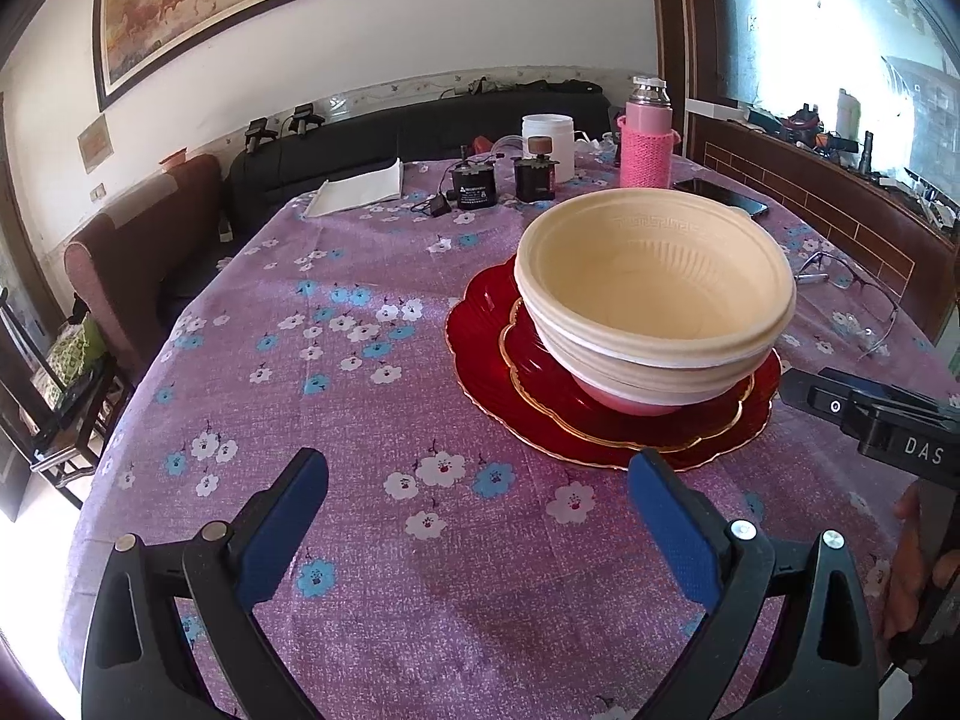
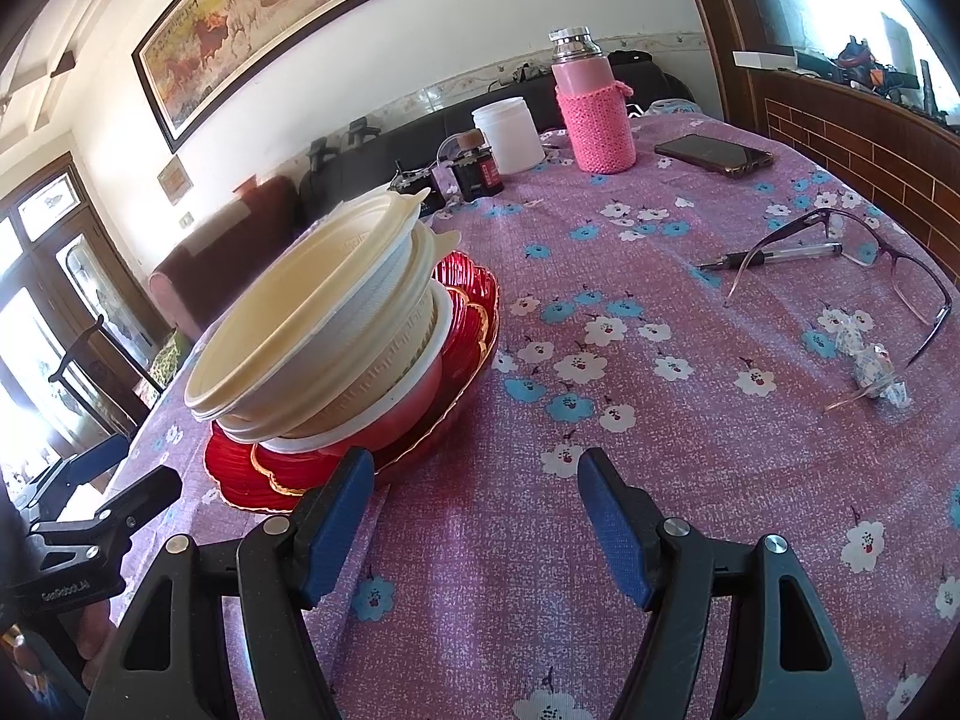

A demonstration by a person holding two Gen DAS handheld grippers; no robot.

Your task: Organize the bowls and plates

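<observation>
Both grippers hang over bare tablecloth [image 1: 372,372] at the near edge, nothing in either: left gripper [image 1: 477,483] has its jaws spread wide, blue pads [image 1: 282,531] clear of everything; right gripper [image 2: 477,483] is also spread, pads [image 2: 618,531] empty. The left gripper's right pad tip overlaps the plate rim in view, contact can't be judged. Just beyond the tips sits the stack: two red plates [image 1: 486,324], smaller gold-rimmed one nested on the larger scalloped one, then a pink bowl [image 1: 624,399] on top of them, then cream bowls [image 1: 654,300] nested inside that, top one empty. Right wrist view shows the bowl stack [image 2: 312,324] leaning toward the left of frame, rims not aligned, plates [image 2: 468,300] showing behind and under it. From the left view the stack is ahead and right of the gripper; from the right view it's ahead and left, so it sits between the two. Right of the stack, well apart: glasses [image 2: 870,264] lying over a pen [image 2: 780,255], a wrapped candy [image 2: 873,369] nearer. Far end of the table: phone [image 2: 711,153], pink flask [image 2: 591,105] in a knit sleeve, white jar [image 2: 507,135], small black boxes [image 1: 501,180] with cables, folded white cloth [image 1: 357,189]. Behind that a dark sofa [image 1: 372,132] and a framed horse painting [image 2: 270,18] on the wall
</observation>
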